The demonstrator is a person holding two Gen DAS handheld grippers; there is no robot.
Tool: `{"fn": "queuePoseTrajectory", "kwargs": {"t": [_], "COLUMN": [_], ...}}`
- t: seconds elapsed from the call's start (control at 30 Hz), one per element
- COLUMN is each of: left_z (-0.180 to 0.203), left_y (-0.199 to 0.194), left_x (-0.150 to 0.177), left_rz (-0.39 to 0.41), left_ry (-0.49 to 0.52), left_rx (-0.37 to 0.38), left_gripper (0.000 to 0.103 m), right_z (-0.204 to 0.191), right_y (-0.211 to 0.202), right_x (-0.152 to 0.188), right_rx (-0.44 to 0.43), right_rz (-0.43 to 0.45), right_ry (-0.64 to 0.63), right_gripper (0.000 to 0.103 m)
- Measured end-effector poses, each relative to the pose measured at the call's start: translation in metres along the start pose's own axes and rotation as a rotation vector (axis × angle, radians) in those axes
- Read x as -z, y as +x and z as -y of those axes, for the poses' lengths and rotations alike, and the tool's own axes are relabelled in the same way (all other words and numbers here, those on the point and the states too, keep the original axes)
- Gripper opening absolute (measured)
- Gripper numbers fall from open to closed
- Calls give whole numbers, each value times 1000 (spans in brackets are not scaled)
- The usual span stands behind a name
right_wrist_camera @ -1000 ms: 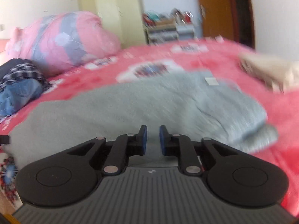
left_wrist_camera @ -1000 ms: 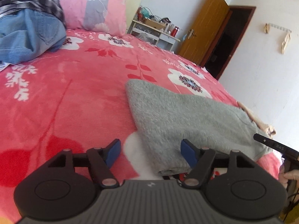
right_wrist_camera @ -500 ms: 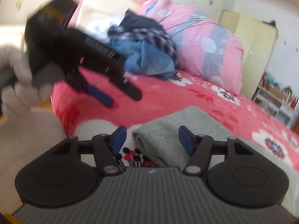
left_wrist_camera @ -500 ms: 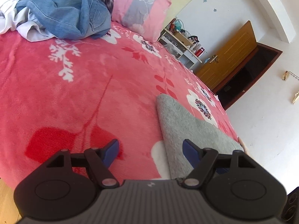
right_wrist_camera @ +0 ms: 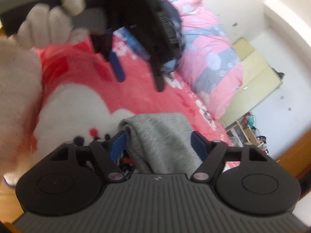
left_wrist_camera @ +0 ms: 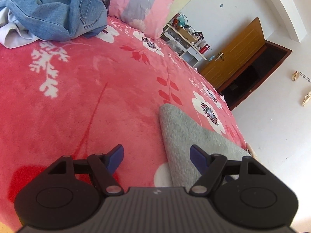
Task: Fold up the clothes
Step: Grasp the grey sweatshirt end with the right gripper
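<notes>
Lying folded near the bed [left_wrist_camera: 81, 101] edge: grey sweater [left_wrist_camera: 186, 136]. Left claw [left_wrist_camera: 156, 156] and right claw [right_wrist_camera: 157, 142] held wide open, empty.

bed [left_wrist_camera: 81, 104]: red floral blanket | folded grey garment [left_wrist_camera: 186, 136] | jeans pile [left_wrist_camera: 58, 13] | pink pillow [left_wrist_camera: 147, 5]

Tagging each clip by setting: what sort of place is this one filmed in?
Most likely a home bedroom. A bed with a red floral blanket fills the view, a pink floral quilt is bunched at its head, and a cluttered white shelf stands beside a wooden door.
</notes>
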State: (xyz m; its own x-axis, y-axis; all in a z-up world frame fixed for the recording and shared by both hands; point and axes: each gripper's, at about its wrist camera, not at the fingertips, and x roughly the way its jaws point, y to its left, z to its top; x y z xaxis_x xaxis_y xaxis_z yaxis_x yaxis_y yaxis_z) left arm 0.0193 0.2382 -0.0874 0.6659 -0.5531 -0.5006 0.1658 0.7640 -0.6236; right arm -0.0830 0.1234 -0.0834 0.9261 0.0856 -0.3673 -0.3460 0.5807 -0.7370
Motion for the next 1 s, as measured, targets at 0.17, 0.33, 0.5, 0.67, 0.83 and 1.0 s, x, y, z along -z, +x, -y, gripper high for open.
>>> {"fn": "queuePoseTrajectory", "kwargs": {"t": [0.17,0.33,0.5,0.67,0.83,1.0], "left_z": [5,13,23,28,37,67], "left_y": [14,32,68,112,136,120], "left_x": [-7,-15,-28,-43,-50,-56], "left_rz": [-24,-55,-111,-171,-183,-114], "left_ry": [-1,2,-2,-36,-50,-24], "left_rx": [18,44,76,86,18,21], "left_gripper": [76,77,78,77,22,15], "right_z": [15,39,49,60,63,78], "right_y": [18,19,17,13,11,0], "right_x": [0,5,16,24,31,39], "right_rx": [21,38,12,1,-25,-66], "right_rz": [-8,-41,-45,-12,3,48], "right_ry": [77,222,328,424,487,652], "right_gripper": [96,64,28,22,22,22]}}
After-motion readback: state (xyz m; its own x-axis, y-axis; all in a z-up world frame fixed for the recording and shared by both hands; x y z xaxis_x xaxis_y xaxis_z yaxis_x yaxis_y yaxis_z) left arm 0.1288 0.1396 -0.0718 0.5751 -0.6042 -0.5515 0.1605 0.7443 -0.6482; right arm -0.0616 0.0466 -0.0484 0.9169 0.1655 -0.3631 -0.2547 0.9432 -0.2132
